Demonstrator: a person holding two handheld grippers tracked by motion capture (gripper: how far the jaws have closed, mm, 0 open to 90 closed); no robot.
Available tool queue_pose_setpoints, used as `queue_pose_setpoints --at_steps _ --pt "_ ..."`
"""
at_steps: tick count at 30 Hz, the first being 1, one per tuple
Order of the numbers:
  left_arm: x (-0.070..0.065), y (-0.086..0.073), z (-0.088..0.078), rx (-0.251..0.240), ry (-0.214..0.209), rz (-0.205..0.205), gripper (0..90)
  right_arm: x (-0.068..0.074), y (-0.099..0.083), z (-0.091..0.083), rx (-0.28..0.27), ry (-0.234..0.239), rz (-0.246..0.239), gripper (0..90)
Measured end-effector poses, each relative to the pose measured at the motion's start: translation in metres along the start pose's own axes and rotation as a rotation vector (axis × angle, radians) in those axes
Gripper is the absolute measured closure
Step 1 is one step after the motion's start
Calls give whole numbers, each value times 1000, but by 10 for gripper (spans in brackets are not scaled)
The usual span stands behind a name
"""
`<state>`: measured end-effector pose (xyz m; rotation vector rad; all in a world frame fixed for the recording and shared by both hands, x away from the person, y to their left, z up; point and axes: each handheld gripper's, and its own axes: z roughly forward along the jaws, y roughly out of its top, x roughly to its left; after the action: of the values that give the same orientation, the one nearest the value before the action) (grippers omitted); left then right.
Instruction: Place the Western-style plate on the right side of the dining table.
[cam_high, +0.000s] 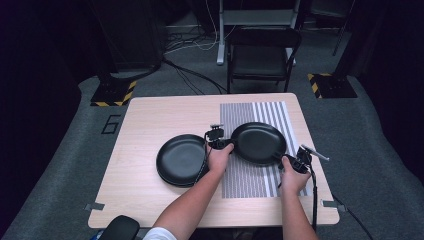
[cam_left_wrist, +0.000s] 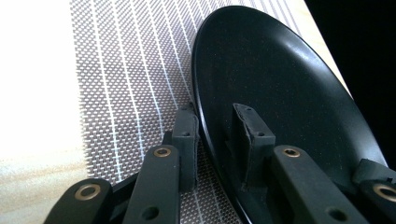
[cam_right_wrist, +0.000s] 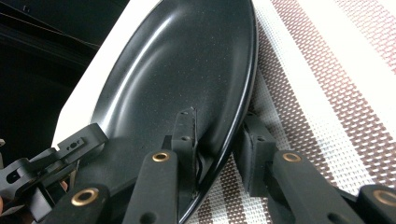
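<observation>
Left gripper (cam_high: 223, 144) and right gripper (cam_high: 295, 161) each clamp opposite rims of the round black plate (cam_high: 259, 142), keeping it level above the striped woven placemat (cam_high: 260, 112).

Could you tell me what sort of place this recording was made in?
Probably a lab or studio set up for recording, not a home. A lone wooden table stands on grey carpet, loose cables trail across the floor, and hazard-striped stand bases flank it. A folding chair sits behind in the dark.
</observation>
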<state>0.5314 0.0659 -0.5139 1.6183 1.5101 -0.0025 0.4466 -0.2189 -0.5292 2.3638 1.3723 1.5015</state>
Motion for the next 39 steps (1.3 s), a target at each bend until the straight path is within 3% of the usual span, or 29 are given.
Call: queue_pose_setpoints --at_steps 5,7,13,17,31,33,36,39 --pt "0 -1 0 27 14 22 714 -1 0 1 15 -5 -2 715" --pt "0 -1 2 34 19 13 705 -1 0 1 18 -10 0 718" --pt "-3 -3 2 44 53 68 683 1 -2 1 15 -34 -17 716" --pt "-4 -3 3 45 58 77 670 3 -3 1 8 -44 -21 713" --pt "-3 -2 3 47 46 62 656 4 -3 0 7 -36 -30 658" --pt "-3 -1 2 31 47 65 636 6 -3 1 7 -45 -43 640" --pt "-3 1 0 18 46 59 612 13 -3 0 10 -98 -107 607" --pt "-2 2 -2 17 44 60 604 14 -2 0 12 -100 -107 605"
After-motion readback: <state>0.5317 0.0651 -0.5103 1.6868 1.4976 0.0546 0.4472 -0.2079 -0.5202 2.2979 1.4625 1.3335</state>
